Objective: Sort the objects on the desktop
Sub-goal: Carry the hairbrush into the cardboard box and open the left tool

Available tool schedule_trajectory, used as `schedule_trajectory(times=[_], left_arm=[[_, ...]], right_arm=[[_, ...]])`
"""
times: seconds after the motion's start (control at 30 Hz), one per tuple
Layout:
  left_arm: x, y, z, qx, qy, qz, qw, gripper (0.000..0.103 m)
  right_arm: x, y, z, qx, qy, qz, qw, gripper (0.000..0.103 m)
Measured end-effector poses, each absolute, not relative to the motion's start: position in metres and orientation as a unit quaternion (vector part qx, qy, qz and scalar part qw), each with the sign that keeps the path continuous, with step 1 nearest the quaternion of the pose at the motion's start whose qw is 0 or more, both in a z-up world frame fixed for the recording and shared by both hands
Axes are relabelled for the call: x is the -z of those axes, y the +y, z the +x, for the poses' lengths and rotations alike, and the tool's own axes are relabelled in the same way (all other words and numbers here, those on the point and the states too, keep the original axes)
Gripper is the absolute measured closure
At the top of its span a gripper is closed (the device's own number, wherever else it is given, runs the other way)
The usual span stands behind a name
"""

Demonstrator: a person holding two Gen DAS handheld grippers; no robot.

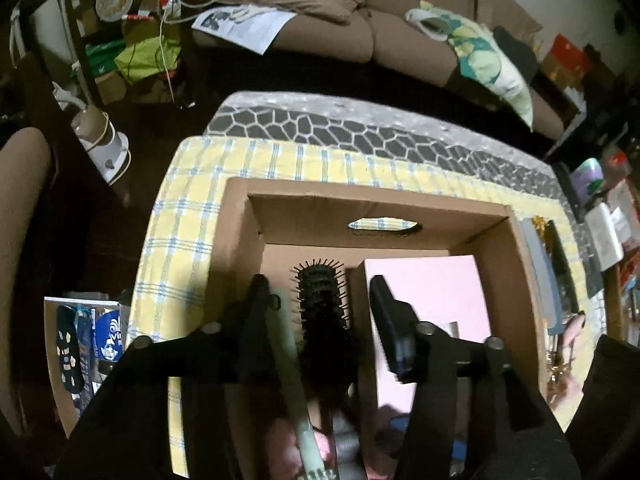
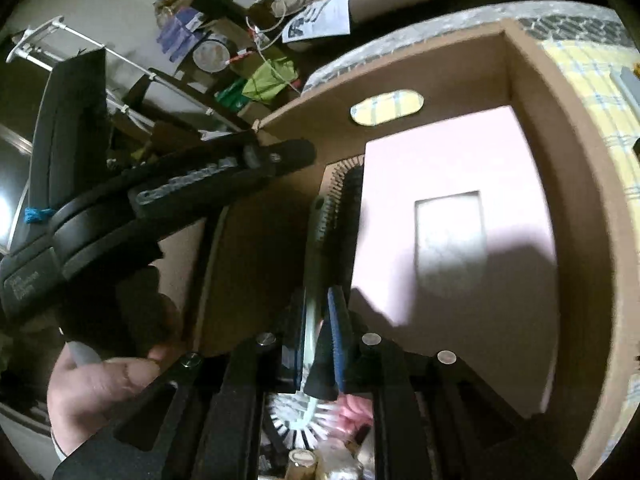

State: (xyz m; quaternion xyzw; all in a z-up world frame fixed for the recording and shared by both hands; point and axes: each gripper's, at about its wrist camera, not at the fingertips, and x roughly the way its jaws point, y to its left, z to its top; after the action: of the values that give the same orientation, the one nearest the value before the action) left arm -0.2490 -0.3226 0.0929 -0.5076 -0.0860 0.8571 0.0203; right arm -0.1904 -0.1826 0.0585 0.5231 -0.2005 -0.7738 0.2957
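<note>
A cardboard box [image 1: 236, 240] stands on a yellow checked cloth [image 1: 176, 216]. Inside lie a black hairbrush [image 1: 322, 300], a pink box [image 1: 432, 300] and a pale green brush with white bristles [image 1: 296, 392]. My left gripper [image 1: 320, 300] is open above the box, its fingers either side of the hairbrush; the green brush runs beside its left finger. My right gripper [image 2: 320, 320] is shut on the pale green brush's handle [image 2: 314, 264], beside the hairbrush [image 2: 344, 216] and the pink box [image 2: 448, 220]. The left gripper [image 2: 200, 184] shows at the left of the right wrist view.
A grey patterned mat [image 1: 360, 132] lies past the cloth, a brown sofa [image 1: 360, 24] behind it. Flat items [image 1: 552, 264] lie on the cloth right of the box. A shoe box [image 1: 80, 340] sits on the floor at the left.
</note>
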Motion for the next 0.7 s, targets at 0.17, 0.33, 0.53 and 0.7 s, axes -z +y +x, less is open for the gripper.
schedule_trajectory(times=[0.17, 0.33, 0.53, 0.7], left_arm=[[-0.105, -0.320, -0.230, -0.858, -0.068, -0.509, 0.021, 0.036], [-0.110, -0.317, -0.203, -0.855, -0.060, -0.515, 0.021, 0.025], [-0.121, -0.315, -0.158, -0.854, -0.061, -0.516, 0.025, 0.021], [-0.128, -0.298, -0.118, -0.855, -0.052, -0.515, 0.032, 0.005]], right_arm=[[-0.077, -0.167, -0.178, 0.789, -0.184, 0.511, 0.288, 0.090], [-0.087, -0.149, -0.162, 0.797, -0.178, 0.505, 0.278, 0.067], [-0.108, -0.124, -0.140, 0.809, -0.181, 0.491, 0.268, 0.036], [-0.123, -0.102, -0.115, 0.818, -0.173, 0.483, 0.261, 0.025]])
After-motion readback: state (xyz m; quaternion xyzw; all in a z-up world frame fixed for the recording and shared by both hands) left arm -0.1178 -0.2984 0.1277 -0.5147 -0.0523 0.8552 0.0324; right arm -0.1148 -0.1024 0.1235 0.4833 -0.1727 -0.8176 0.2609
